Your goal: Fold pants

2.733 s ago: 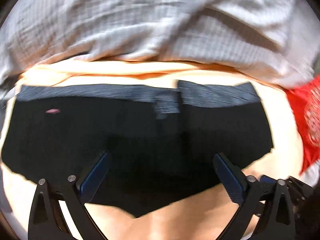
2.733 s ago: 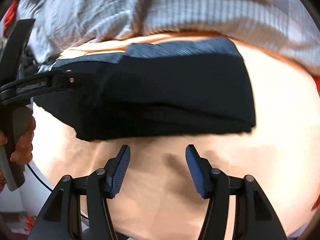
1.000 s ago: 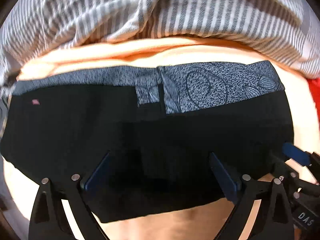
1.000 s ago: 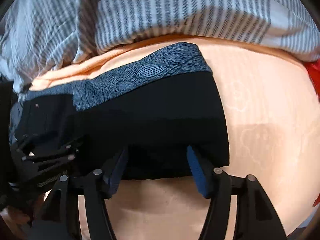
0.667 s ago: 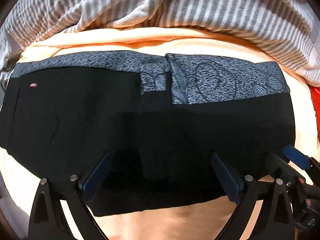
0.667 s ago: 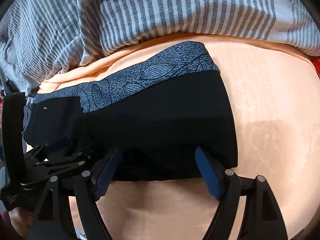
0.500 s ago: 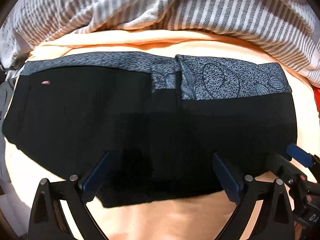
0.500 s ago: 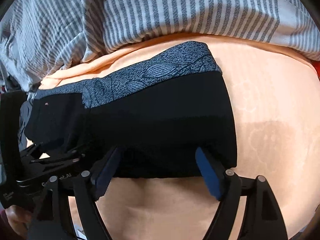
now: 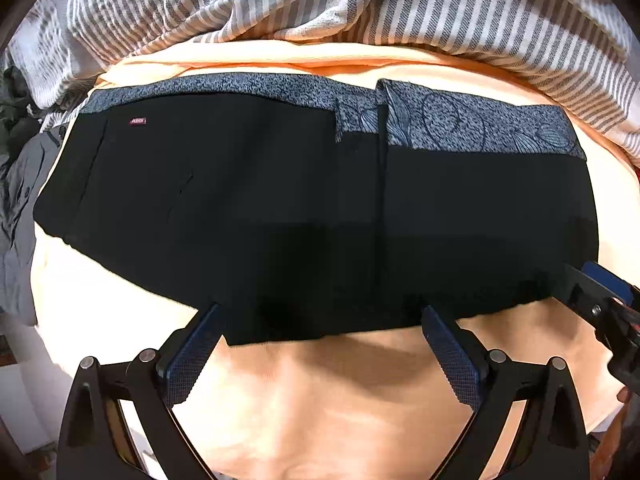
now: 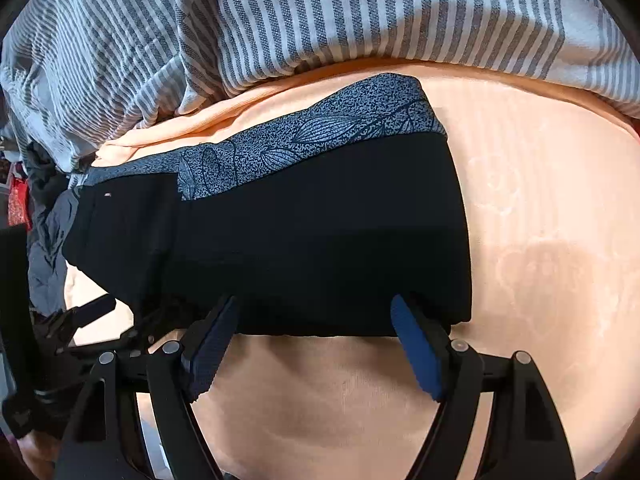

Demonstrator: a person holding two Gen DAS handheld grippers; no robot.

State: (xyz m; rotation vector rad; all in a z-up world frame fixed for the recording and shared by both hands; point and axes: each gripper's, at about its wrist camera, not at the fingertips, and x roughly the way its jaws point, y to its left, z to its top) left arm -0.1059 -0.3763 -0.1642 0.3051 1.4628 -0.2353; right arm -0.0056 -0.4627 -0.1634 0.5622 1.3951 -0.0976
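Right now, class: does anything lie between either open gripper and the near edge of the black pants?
Nothing visible does. The left gripper and right gripper both sit open at the near edge of the black pants, with only bare peach sheet below.

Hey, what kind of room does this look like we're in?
Most likely a bedroom. The black pants lie on a soft peach bedsheet, a rumpled grey-and-white striped duvet is bunched behind them, and more clothes are piled off the left edge.
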